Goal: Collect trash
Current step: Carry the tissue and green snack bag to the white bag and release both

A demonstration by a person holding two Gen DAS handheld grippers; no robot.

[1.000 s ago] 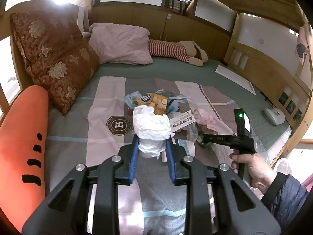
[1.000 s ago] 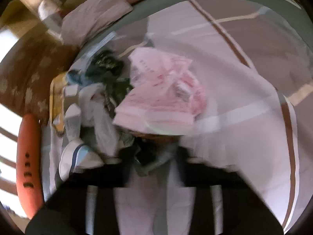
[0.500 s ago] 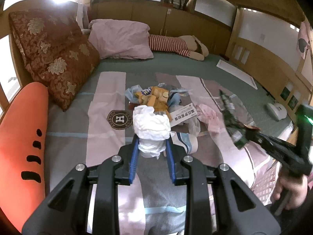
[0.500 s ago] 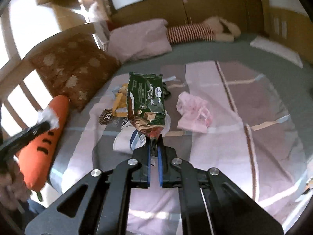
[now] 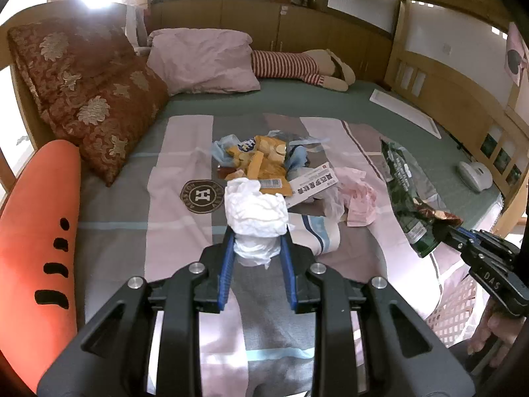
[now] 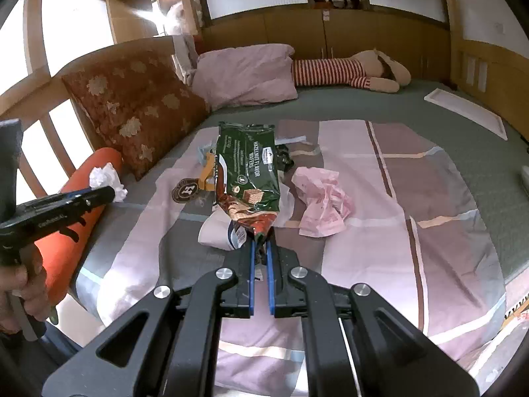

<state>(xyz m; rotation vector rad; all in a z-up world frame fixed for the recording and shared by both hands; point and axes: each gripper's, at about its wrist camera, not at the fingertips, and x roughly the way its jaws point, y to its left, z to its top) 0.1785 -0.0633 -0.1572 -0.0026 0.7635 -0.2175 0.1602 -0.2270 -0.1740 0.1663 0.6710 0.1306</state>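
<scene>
My left gripper (image 5: 256, 241) is shut on a crumpled white tissue wad (image 5: 254, 208), held above the bed; it also shows in the right wrist view (image 6: 107, 177). My right gripper (image 6: 260, 243) is shut on a green wafer wrapper (image 6: 248, 172), lifted off the bed; the wrapper also shows at the right of the left wrist view (image 5: 408, 195). On the striped blanket (image 6: 380, 248) lie a yellow snack bag (image 5: 261, 162), a white printed box (image 5: 312, 183), a crumpled pink bag (image 6: 322, 203) and a white and blue packet (image 5: 317, 233).
A red patterned cushion (image 5: 89, 96), a pink pillow (image 5: 201, 59) and a striped plush toy (image 5: 297, 67) lie at the bed's head. An orange carrot pillow (image 5: 36, 231) lies along the left edge. A pink mesh basket (image 5: 453, 311) sits beside the bed at the lower right.
My right gripper has taken the green wrapper from the pile and lifted it back toward the bed's right edge. My left gripper has stayed nearly still with the tissue.
</scene>
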